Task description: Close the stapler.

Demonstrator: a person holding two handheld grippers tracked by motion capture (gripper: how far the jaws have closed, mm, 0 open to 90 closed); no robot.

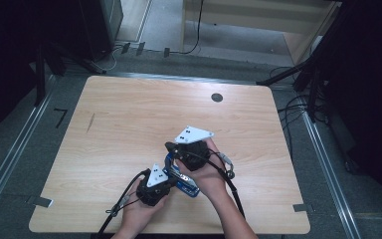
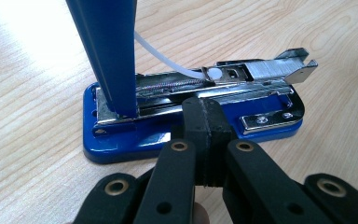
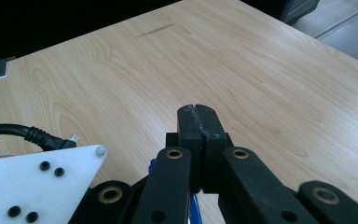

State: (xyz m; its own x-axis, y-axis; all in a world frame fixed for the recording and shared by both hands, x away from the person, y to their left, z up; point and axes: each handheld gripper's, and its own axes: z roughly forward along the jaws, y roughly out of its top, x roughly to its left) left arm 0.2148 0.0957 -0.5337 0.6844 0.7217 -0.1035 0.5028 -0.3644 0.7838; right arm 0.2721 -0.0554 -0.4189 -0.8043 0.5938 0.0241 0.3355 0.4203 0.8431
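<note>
1. Directly ahead of the left tongs lay a blue stapler on the tabletop, its base flat and its metal magazine exposed.
2. Its blue top arm stood swung upright at the stapler's hinge end.
3. Both jaws of the left tongs were pressed together, their tips at the stapler's near edge; whether they touched it could not be told.
4. Above the stapler, the right tongs were likewise closed, a strip of blue visible beneath them.
</note>
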